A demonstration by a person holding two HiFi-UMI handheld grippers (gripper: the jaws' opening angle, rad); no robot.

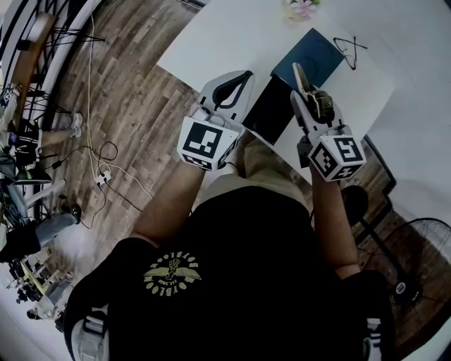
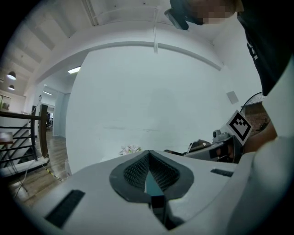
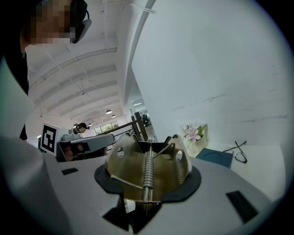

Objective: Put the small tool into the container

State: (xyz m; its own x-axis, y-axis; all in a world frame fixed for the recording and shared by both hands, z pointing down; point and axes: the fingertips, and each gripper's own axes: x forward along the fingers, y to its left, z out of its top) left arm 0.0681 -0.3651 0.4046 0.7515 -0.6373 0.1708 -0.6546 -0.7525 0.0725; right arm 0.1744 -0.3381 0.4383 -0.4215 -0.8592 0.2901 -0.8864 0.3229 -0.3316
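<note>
Head view: the right gripper (image 1: pixel 308 95) is clamping 1 brass spring clip (image 1: pixel 303 79) in the air over the near edge of the white table (image 1: pixel 211 35). Its jaws are standing part-way apart only because the clip's body is filling them. The clip is hanging just beside 1 black tray (image 1: pixel 271 109) and 1 blue box (image 1: pixel 310 56), which are lying next to each other. I cannot tell which of the 2 is the container. Judged, the clip is being held at the jaw tips so that it can drop straight in. The left gripper (image 1: pixel 243 77) is hovering at the tray's other side, probably to steady it. Farther back, 1 pair of glasses (image 1: pixel 350 48) and 1 bunch of flowers (image 1: pixel 299 8) are sitting well apart from the work.

Left gripper view: the left gripper (image 2: pixel 149 158) is showing its pads meeting at the tips, nothing between them. The right gripper (image 2: pixel 216 148) is showing alongside, and the flowers (image 2: pixel 131 149) beyond.

Right gripper view: the right gripper (image 3: pixel 148 186) is pressing on the clip (image 3: pixel 147 167), whose 1 coil spring is facing the camera. The blue box (image 3: pixel 215 157), glasses (image 3: pixel 236 151) and flowers (image 3: pixel 193 134) are lying ahead on the table (image 3: pixel 266 160).
</note>
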